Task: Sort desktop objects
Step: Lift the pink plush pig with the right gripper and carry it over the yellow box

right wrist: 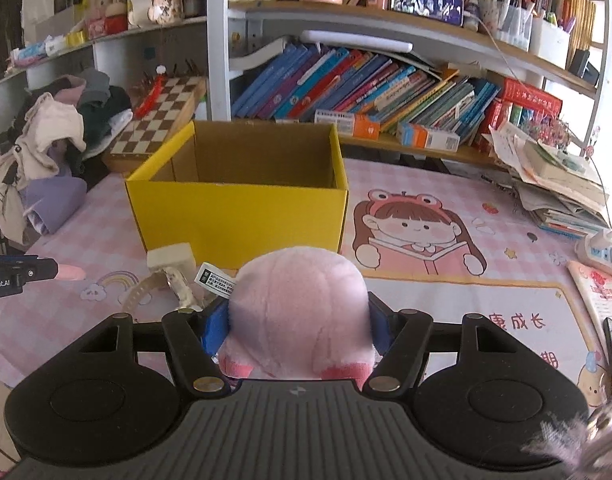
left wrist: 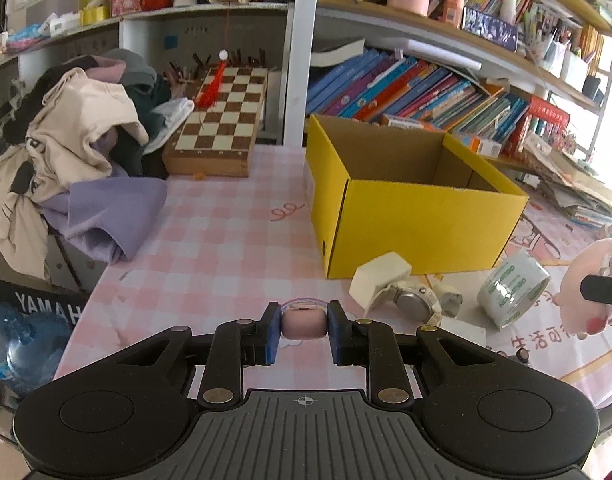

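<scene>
The left gripper (left wrist: 303,326) clenches a small pink eraser (left wrist: 303,323); the right gripper (right wrist: 297,332) grasps a pink plush toy (right wrist: 299,312). Each should clear the yellow box (right wrist: 241,216) rim before releasing.

Desk items, counted

One yellow box (left wrist: 418,216), one tape roll (left wrist: 512,294), one watch (left wrist: 412,300), one plush toy (right wrist: 297,312), one eraser (left wrist: 303,323), one chessboard (left wrist: 221,116)

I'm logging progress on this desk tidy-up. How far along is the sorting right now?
Nothing looks sorted yet: what shows of the yellow box inside is bare. In hand: the left gripper is shut on a small pink eraser, and the right gripper is shut on a pink plush toy, both short of the box. Left on the desk: the watch, the cream block and the tape roll.
</scene>
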